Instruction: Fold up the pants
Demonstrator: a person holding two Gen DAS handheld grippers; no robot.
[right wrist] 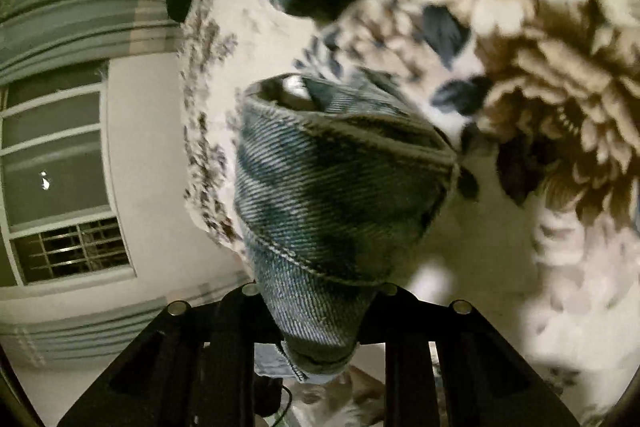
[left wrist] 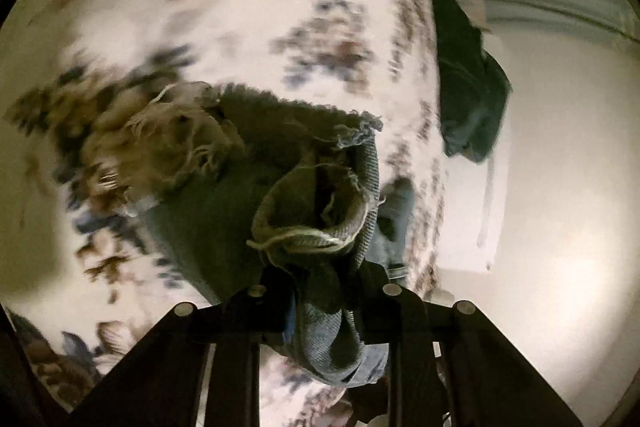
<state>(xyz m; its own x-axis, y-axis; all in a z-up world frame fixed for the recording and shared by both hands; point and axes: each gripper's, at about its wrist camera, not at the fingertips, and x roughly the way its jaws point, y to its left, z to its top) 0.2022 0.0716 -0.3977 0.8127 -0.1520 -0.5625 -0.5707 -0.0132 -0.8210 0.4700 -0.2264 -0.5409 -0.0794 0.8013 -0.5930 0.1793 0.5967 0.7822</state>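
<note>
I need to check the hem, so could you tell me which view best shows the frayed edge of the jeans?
The left wrist view: the frayed edge of the jeans runs across mid-frame above the left gripper. The right wrist view shows only stitched denim held in the right gripper, no fraying.

Bunched pants (right wrist: pixel 336 187) ahead — bare bedspread (right wrist: pixel 460 259) alongside

No legible txt, labels, brands or nos. in either wrist view.
</note>
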